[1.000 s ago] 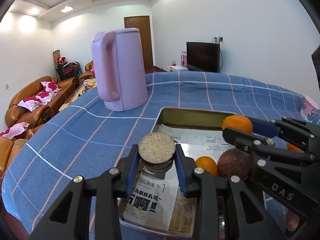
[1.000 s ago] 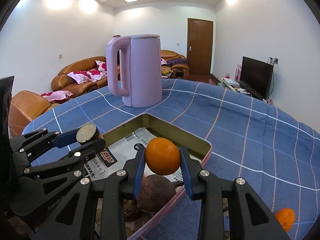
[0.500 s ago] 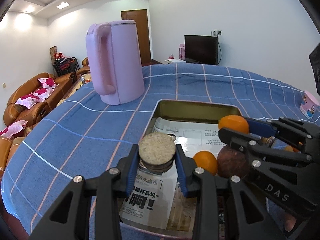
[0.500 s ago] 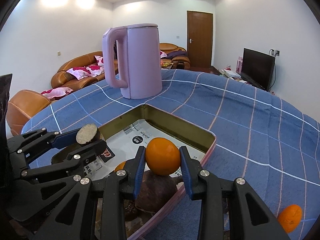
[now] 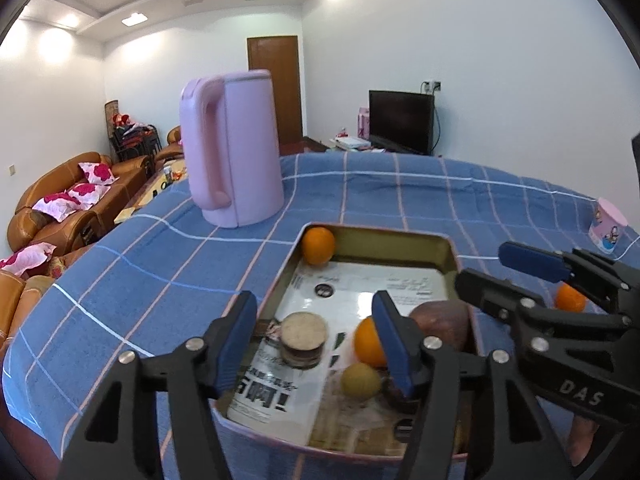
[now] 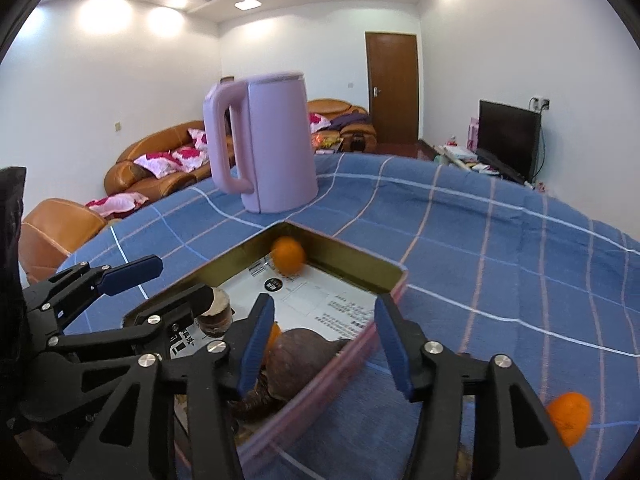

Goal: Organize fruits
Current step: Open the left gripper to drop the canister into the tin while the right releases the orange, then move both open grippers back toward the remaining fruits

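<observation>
Our left gripper (image 5: pixel 314 330) — jaws wide, empty, above the cut brown piece (image 5: pixel 303 338) standing in the tray (image 5: pixel 376 236). One orange (image 5: pixel 318 245) sits in the tray's far corner. Our right gripper (image 6: pixel 324 326) — jaws wide, empty, above the tray's near edge. Another orange (image 6: pixel 568 418) lies outside on the blue cloth (image 6: pixel 480 240).

White walls, recessed ceiling lights (image 5: pixel 134 20); brown door (image 5: pixel 274 88); tan leather sofas (image 6: pixel 160 164); dark television (image 5: pixel 401 121).
</observation>
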The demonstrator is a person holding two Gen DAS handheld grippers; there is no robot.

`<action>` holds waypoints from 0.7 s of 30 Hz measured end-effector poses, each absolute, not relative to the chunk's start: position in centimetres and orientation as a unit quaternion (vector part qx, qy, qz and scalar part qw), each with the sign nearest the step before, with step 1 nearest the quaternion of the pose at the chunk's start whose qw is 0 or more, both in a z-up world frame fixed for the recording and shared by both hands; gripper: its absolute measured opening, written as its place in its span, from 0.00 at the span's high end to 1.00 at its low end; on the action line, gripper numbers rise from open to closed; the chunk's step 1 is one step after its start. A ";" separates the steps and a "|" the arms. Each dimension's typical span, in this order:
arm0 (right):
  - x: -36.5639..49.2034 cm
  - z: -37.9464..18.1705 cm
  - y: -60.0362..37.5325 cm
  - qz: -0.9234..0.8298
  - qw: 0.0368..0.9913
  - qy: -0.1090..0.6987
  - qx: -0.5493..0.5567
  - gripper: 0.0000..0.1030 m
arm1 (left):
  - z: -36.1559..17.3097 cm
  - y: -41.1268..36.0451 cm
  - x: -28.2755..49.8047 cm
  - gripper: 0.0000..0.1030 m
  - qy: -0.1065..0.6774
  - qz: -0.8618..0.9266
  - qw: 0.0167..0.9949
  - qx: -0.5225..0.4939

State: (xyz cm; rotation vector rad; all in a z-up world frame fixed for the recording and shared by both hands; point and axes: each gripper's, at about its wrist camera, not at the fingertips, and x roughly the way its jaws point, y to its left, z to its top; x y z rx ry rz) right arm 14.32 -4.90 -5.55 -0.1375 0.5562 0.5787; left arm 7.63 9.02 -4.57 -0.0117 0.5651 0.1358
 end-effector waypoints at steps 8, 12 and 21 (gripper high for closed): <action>12.2 -4.3 -12.0 0.222 0.941 0.248 -0.068 0.43 | -4.3 5.5 7.6 0.40 0.278 0.040 0.960 0.009; 11.9 -4.1 -16.0 0.174 0.951 0.246 -0.061 0.40 | -4.4 2.8 7.6 0.40 0.281 0.019 0.959 0.024; 12.1 -5.3 -20.9 0.115 0.958 0.259 -0.035 0.40 | -5.2 -2.9 7.9 0.40 0.300 -0.035 0.952 0.054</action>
